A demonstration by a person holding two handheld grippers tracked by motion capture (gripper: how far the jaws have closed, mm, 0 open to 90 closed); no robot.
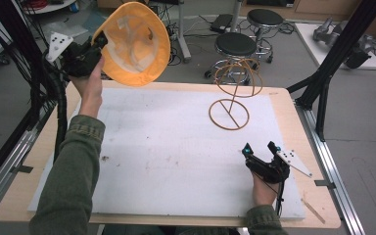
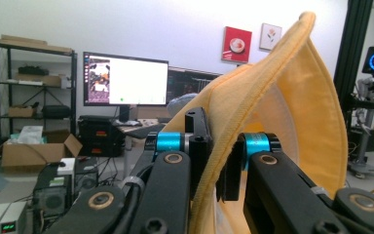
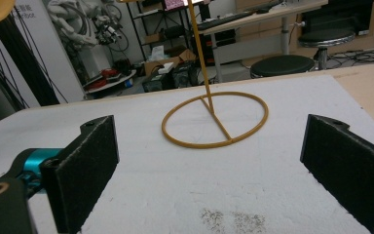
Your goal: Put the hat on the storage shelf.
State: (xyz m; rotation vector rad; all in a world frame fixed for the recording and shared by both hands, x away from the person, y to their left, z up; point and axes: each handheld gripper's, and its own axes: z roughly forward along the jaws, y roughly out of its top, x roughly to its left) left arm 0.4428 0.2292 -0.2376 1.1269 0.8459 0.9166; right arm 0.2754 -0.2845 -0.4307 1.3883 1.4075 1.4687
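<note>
above white mat, left gripper clamps yellow hat

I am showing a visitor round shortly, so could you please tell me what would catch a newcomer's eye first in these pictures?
First, the yellow hat, held up above the table's far left corner, its brim pinched in the left tool. Next, the yellow wire stand, upright on the white mat at the far right. The right tool rests open at the near right, jaws facing that stand.

Even, soft indoor light, faint shadows, mild graininess, with slight softness toward the edges.
</note>
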